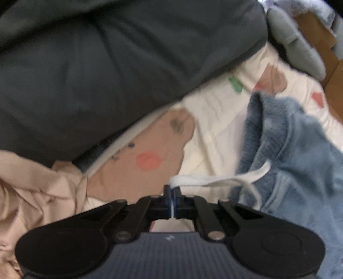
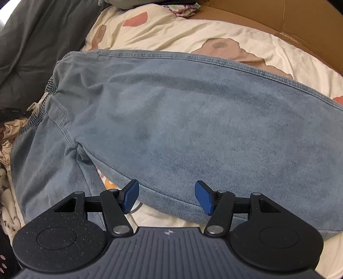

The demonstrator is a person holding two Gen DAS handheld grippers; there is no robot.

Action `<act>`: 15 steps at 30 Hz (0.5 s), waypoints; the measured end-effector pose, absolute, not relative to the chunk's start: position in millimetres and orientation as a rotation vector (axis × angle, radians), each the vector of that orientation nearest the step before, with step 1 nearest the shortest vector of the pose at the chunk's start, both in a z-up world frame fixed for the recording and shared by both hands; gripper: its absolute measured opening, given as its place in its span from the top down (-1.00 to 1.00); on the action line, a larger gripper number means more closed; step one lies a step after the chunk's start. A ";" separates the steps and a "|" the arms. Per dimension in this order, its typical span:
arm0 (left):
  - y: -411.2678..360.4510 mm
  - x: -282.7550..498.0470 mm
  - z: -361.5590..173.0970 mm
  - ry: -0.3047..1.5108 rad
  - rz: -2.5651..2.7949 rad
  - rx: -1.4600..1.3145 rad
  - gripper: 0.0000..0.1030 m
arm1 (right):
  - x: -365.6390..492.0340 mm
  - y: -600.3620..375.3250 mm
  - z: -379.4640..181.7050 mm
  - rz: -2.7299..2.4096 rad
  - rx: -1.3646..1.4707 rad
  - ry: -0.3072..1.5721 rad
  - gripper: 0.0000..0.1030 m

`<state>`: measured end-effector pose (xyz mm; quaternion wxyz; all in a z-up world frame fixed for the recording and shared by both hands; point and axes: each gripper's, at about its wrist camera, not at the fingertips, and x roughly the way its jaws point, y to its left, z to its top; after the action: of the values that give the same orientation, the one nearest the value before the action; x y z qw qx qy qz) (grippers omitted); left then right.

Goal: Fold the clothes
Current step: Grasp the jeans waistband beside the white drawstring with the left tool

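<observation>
Light blue denim pants (image 2: 171,120) lie spread across a cream printed bedsheet (image 2: 171,30), waistband to the left. In the left wrist view the bunched waistband (image 1: 289,150) rises at the right, and a white drawstring (image 1: 214,180) runs from it to my left gripper (image 1: 172,191), which is shut on the drawstring's end. My right gripper (image 2: 167,196) hovers over the lower edge of a pant leg, jaws open and apart from the cloth, with the blue pads (image 2: 203,197) on either side of the hem area.
A dark grey quilt (image 1: 107,64) fills the upper left. A beige garment (image 1: 32,193) lies crumpled at the left. A cardboard box wall (image 2: 278,19) borders the bed at the far right. A grey cushion (image 1: 293,40) sits at the back.
</observation>
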<state>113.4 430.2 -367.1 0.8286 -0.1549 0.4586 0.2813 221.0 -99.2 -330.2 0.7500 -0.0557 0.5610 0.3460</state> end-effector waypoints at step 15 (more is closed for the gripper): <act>364.1 160.0 -271.9 0.956 0.414 -0.190 0.98 | 222.7 -97.2 -321.5 0.764 -0.110 1.194 -0.25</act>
<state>160.0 364.1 -271.9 0.8631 -0.0906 0.4560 0.1973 222.7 -97.2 -321.5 0.7578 -0.0504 0.5480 0.3505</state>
